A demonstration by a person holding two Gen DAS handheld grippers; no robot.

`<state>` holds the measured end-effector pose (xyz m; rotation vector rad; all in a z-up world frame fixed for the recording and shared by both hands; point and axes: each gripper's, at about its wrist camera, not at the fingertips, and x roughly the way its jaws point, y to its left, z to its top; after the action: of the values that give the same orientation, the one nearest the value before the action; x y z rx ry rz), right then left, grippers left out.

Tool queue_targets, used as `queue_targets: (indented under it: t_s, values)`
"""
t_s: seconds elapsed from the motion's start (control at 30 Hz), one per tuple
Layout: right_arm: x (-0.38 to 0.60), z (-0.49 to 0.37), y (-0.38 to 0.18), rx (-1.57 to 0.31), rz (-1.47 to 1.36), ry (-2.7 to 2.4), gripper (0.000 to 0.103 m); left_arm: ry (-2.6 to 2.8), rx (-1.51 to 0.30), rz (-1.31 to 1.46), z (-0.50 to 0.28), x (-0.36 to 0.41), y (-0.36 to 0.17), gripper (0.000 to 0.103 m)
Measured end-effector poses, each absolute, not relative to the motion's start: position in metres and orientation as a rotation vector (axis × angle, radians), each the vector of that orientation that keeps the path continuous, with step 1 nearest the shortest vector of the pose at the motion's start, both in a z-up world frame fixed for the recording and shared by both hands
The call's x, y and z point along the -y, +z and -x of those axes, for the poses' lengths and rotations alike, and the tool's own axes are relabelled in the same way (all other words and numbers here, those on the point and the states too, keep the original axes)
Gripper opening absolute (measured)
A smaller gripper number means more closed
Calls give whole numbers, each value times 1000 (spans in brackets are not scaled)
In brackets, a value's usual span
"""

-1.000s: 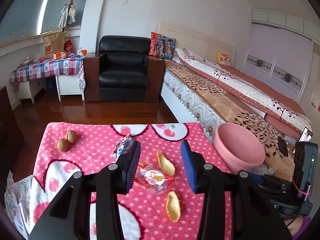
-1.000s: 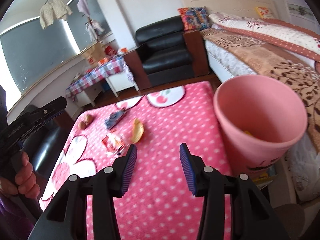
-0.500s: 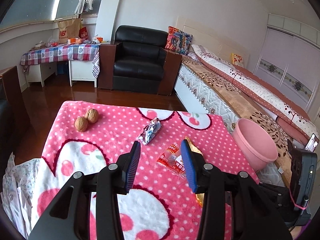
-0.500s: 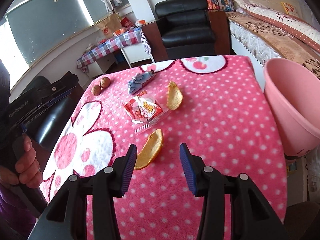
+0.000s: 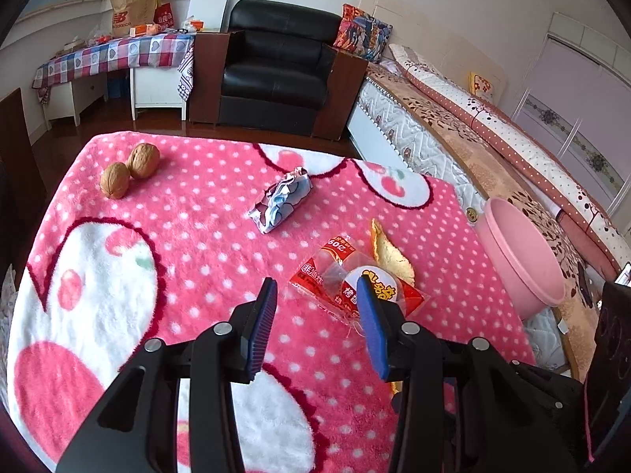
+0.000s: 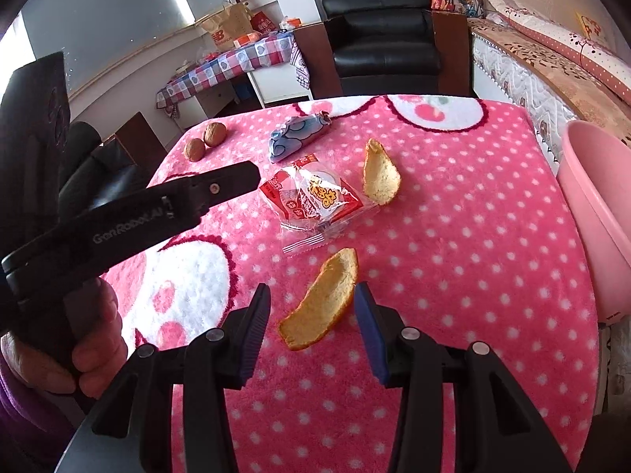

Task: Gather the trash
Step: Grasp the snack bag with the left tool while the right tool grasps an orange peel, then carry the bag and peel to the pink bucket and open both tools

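On the pink dotted tablecloth (image 5: pixel 205 228) lie a red-and-clear snack wrapper (image 5: pixel 339 276) (image 6: pixel 311 197), a blue crumpled wrapper (image 5: pixel 282 199) (image 6: pixel 299 138), and two orange peels, one far (image 5: pixel 388 254) (image 6: pixel 380 173) and one near (image 6: pixel 321 301). My left gripper (image 5: pixel 317 307) is open and empty, just short of the snack wrapper. My right gripper (image 6: pixel 311 317) is open, its jaws on either side of the near peel, apart from it. A pink bucket (image 5: pixel 522 252) (image 6: pixel 599 213) stands at the table's right edge.
Two walnuts (image 5: pixel 130 169) (image 6: pixel 205 140) lie at the far left corner. Beyond the table stand a black armchair (image 5: pixel 276 63), a bed (image 5: pixel 493 126) on the right and a checkered side table (image 5: pixel 110 55). The left gripper's body (image 6: pixel 130 220) crosses the right wrist view's left side.
Both grippers have dropped closer to the table. The left one moved towards the snack wrapper. The right one swung away from the bucket and now straddles the near peel.
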<state>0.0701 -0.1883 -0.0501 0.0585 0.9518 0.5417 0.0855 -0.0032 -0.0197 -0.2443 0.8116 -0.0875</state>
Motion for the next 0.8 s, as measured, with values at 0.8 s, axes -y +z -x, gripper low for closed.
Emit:
queue_targets:
  t_s: [0.8]
  values:
    - [200,-63,-53,-924,-111,556,3,-61,-803,252,-89,2,-16,2]
